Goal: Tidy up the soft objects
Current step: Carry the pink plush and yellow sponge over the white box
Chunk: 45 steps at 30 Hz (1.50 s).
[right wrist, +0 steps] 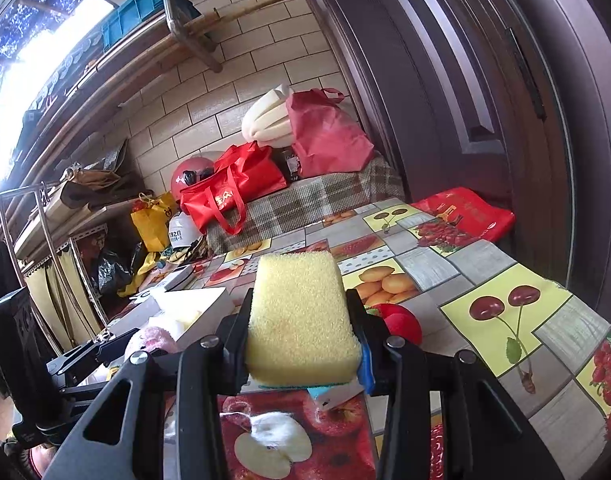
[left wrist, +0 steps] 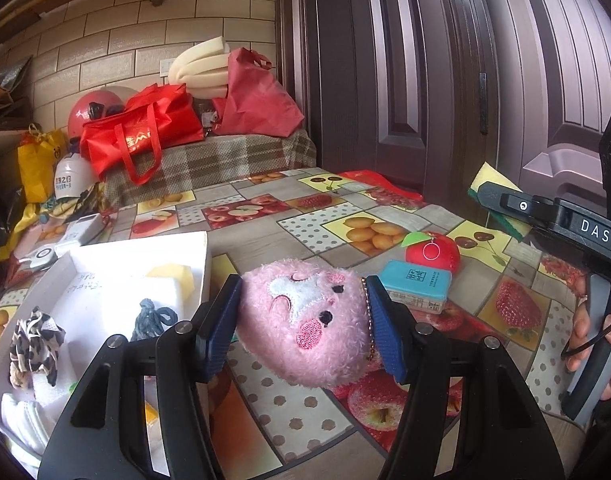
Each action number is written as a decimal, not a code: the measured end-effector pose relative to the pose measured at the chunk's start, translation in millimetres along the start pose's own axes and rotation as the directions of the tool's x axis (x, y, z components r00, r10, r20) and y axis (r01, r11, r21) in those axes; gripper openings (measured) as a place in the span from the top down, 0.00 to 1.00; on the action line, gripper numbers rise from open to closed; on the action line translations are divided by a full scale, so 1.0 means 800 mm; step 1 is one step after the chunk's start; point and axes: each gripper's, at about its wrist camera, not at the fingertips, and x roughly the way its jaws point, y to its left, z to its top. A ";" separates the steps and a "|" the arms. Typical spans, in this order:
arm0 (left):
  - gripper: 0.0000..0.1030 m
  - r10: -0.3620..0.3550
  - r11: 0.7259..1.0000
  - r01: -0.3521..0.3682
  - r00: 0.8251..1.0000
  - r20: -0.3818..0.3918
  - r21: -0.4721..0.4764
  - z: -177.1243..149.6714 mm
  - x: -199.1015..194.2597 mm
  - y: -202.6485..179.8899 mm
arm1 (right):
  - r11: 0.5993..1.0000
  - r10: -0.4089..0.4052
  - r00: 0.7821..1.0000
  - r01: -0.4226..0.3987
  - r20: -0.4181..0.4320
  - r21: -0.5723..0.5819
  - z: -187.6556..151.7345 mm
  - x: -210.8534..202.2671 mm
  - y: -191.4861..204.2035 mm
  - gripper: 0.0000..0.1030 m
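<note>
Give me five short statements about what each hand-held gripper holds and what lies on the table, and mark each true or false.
1. The left hand-held gripper clamps a fluffy pink plush toy with a stitched face. True.
2. The right hand-held gripper is empty. False: it is shut on a yellow foam sponge with a green underside.
3. A leopard-print fabric scrunchie lies in the white cardboard box. True.
4. The red apple-shaped soft toy with a green leaf sits inside the box. False: it lies on the fruit-print tablecloth, beside a teal rectangular bar.
5. The plush toy is already in the box. False: it is held to the right of it.
</note>
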 end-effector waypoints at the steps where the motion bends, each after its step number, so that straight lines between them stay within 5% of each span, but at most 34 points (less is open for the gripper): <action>1: 0.41 0.001 1.000 -0.001 1.000 0.002 0.001 0.000 -0.001 0.000 | 1.000 -0.001 1.000 0.001 -0.001 -0.001 0.000 0.001 0.000 0.60; 45: 0.40 0.044 0.999 -0.044 0.999 0.012 -0.032 -0.011 -0.023 0.026 | 0.993 0.020 0.999 -0.023 -0.030 -0.113 -0.015 -0.002 0.048 0.60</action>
